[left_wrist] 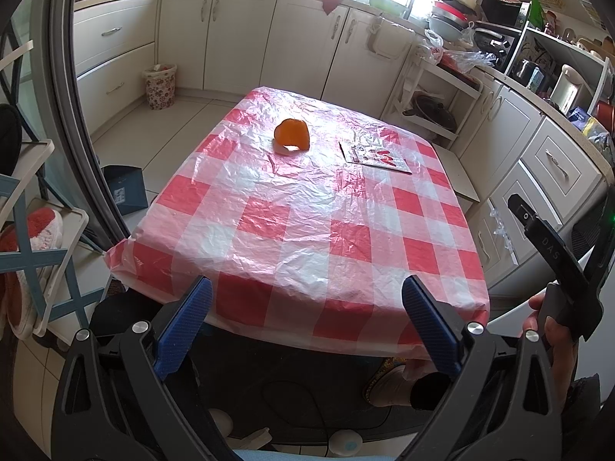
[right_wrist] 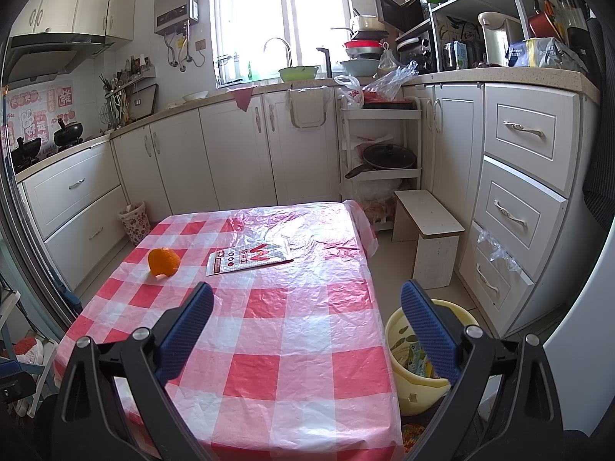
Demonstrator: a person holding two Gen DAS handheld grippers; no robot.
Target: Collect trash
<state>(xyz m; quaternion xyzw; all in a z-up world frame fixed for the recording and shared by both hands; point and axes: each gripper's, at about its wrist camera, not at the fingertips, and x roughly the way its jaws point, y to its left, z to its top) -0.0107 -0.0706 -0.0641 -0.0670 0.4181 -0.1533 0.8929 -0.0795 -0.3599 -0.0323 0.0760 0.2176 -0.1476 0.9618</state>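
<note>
A: Where's the trash?

B: Two bits on the table [right_wrist: 292,345], on the red-and-white checked cloth. An orange peel [right_wrist: 163,262] sits toward the far left; a flat wrapper [right_wrist: 248,259] lies just to its right, apart from it.

A: And the bins?

B: A yellow bin [right_wrist: 413,380] stands on the floor just beside the table's right edge — some packaging is already inside. A flowered basket [right_wrist: 134,223] sits well off, by the far cabinets.

A: The grippers?

B: The left gripper [left_wrist: 306,309] hangs over the near edge of the table, jaws spread wide, nothing between them. The right gripper [right_wrist: 306,313] is likewise agape and empty — one finger over the cloth, the other over the bin.
</note>
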